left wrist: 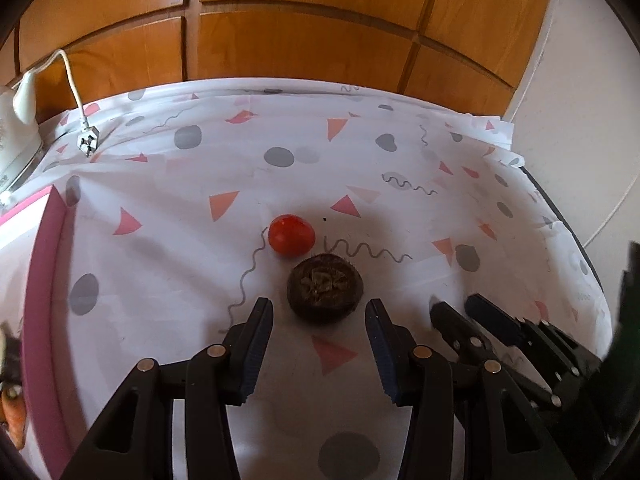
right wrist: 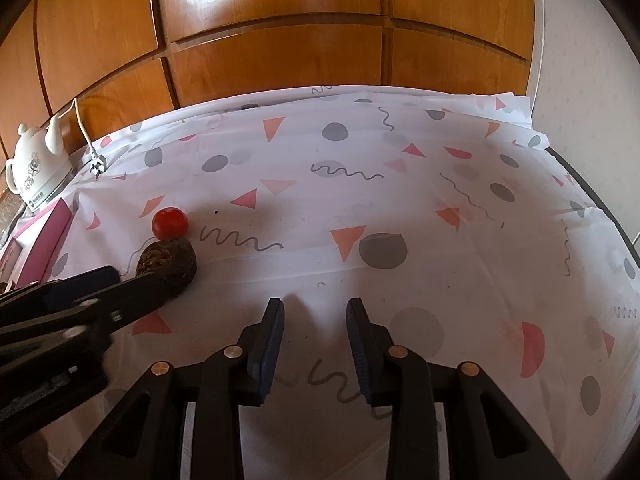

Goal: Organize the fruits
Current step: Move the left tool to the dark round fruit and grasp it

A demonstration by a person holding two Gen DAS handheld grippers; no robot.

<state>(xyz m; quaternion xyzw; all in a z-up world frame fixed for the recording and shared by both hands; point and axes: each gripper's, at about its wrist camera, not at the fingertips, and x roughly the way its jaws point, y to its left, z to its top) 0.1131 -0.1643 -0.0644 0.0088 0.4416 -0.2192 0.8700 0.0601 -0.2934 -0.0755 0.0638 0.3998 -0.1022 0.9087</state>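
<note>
A dark brown round fruit (left wrist: 325, 288) with a rough top lies on the patterned tablecloth (left wrist: 200, 168). A red tomato (left wrist: 291, 234) sits just behind it. My left gripper (left wrist: 319, 312) is open, its fingertips on either side of the near edge of the brown fruit, not touching it. My right gripper (right wrist: 315, 312) is open and empty, low over bare cloth (right wrist: 400, 184). It shows at the lower right of the left wrist view (left wrist: 456, 308). The right wrist view shows the brown fruit (right wrist: 172, 260), the tomato (right wrist: 169, 223) and the left gripper (right wrist: 124, 276) at the left.
A pink-rimmed tray (left wrist: 38, 280) stands at the left, with a carrot (left wrist: 14, 420) at its near end. A white kettle (right wrist: 36, 168) and a loose plug (left wrist: 87, 142) lie at the back left. Wooden cabinet doors (left wrist: 300, 32) rise behind the table. The table's right edge (left wrist: 568, 232) drops off.
</note>
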